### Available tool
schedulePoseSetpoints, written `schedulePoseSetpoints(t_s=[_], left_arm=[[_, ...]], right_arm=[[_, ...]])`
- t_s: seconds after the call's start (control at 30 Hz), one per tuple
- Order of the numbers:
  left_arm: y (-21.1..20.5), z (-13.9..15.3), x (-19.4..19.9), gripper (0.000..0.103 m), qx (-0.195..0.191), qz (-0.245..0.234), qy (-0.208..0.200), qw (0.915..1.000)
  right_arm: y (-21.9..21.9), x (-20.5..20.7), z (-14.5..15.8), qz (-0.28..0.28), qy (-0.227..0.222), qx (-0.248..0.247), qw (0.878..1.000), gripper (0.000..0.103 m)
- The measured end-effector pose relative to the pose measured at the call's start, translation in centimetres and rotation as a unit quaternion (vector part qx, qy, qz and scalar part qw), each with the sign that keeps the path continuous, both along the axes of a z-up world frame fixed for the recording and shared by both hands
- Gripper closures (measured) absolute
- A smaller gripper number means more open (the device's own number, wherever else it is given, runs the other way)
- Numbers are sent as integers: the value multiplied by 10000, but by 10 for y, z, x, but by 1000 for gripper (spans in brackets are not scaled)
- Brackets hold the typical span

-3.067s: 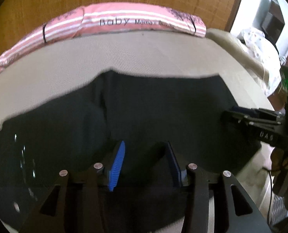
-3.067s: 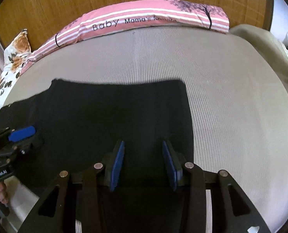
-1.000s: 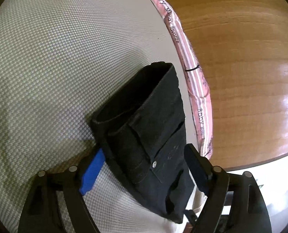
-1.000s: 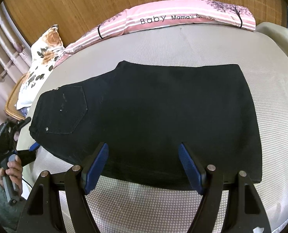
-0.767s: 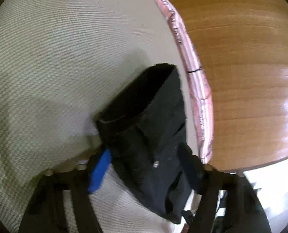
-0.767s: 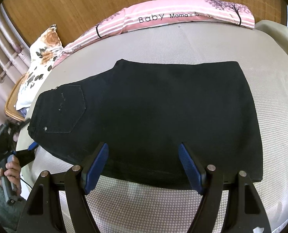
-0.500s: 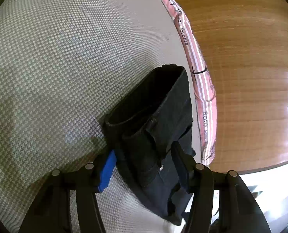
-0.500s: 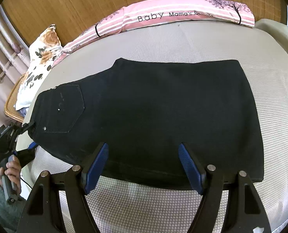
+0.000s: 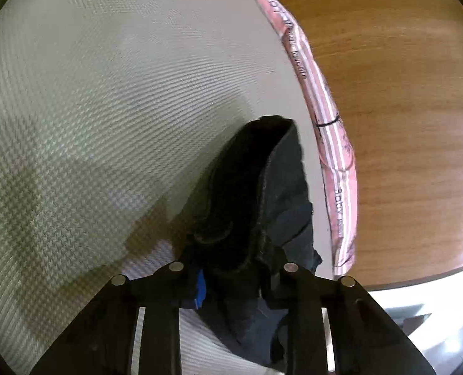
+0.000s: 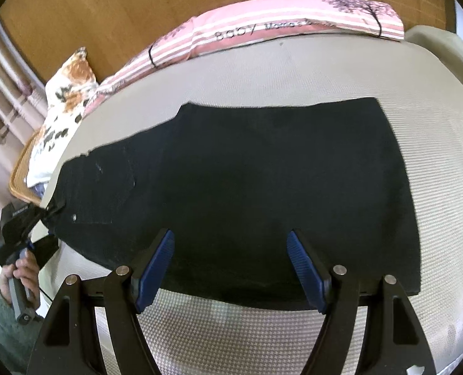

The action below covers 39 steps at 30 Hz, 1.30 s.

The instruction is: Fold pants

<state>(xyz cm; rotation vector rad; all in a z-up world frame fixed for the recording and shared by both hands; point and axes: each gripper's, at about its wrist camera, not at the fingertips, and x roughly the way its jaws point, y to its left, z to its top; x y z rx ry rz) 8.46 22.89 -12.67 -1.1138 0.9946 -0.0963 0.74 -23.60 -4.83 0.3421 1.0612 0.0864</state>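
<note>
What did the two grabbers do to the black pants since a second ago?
The left gripper is closing its jaws on the waistband end of the pants, which now bunches up between its fingers. The right gripper stayed wide open over the near edge, holding nothing. The pants stayed flat on the bed.

- A wide bed with a pale grey-beige woven mattress cover [image 10: 294,72] filled most of both views.
- A long pink-and-white striped bolster [image 10: 278,28], printed "Baby", lay along the bed's far edge.
- Behind it rose a brown wooden headboard wall [image 10: 106,6], glossy where daylight struck it [image 9: 419,125].
- A floral cushion [image 10: 66,100] in orange, black and white sat at the bolster's left end.
- A wicker-edged piece [image 10: 20,172] stood just beside the bed, with striped curtains [image 10: 0,93] beyond.
</note>
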Motion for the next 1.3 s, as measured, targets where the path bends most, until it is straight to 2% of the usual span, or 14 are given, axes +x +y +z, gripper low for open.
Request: schedulePoseSetpoints(t_s=[0.13, 0.23, 0.4, 0.47, 0.57, 0.63, 0.7, 0.8, 0.87, 0.97, 1.1, 1.2, 1.3], left_arm=[[-29, 53, 8, 78, 500, -461, -500, 9964], [-64, 96, 18, 79, 648, -881, -940, 9895], [-143, 148, 32, 79, 798, -1684, -1483, 9712], [-189, 159, 34, 79, 820, -2153, -1632, 9593], [-250, 162, 34, 79, 974, -2823, -1718, 9388], [-291, 152, 32, 79, 1083, -3276, -1640, 9241], [-331, 132, 29, 79, 1238, -3692, -1491, 9089], [-371, 98, 18, 79, 1493, -4126, -1157, 8911], [-394, 74, 10, 79, 1852, -4368, -1017, 8744], [-412, 58, -6, 78, 2310, -4564, -1110, 8520], [-424, 75, -7, 69, 2586, -4772, -1301, 8297], [-422, 91, -17, 59, 2496, -5085, -1481, 8107], [-407, 104, -30, 56, 2196, -5317, -1743, 7992]], right_arm=[[-20, -1, 16, -262, -210, 97, 9994, 31], [-39, -4, 28, -494, -373, 217, 9978, 31], [-75, -11, 41, -883, -563, 390, 9937, 31], [-91, -16, 43, -1025, -603, 473, 9918, 31], [-114, -22, 44, -1203, -619, 512, 9895, 31], [-129, -27, 42, -1323, -607, 562, 9877, 31], [-143, -32, 38, -1450, -584, 625, 9857, 31], [-156, -36, 30, -1537, -504, 781, 9837, 31], [-163, -36, 22, -1549, -412, 908, 9829, 31], [-167, -35, 14, -1425, -323, 1103, 9831, 30], [-168, -24, 2, -1216, -223, 1589, 9795, 30], [-167, -16, -4, -1060, -201, 1921, 9754, 30], [-165, -2, -10, -702, -177, 2249, 9717, 30]])
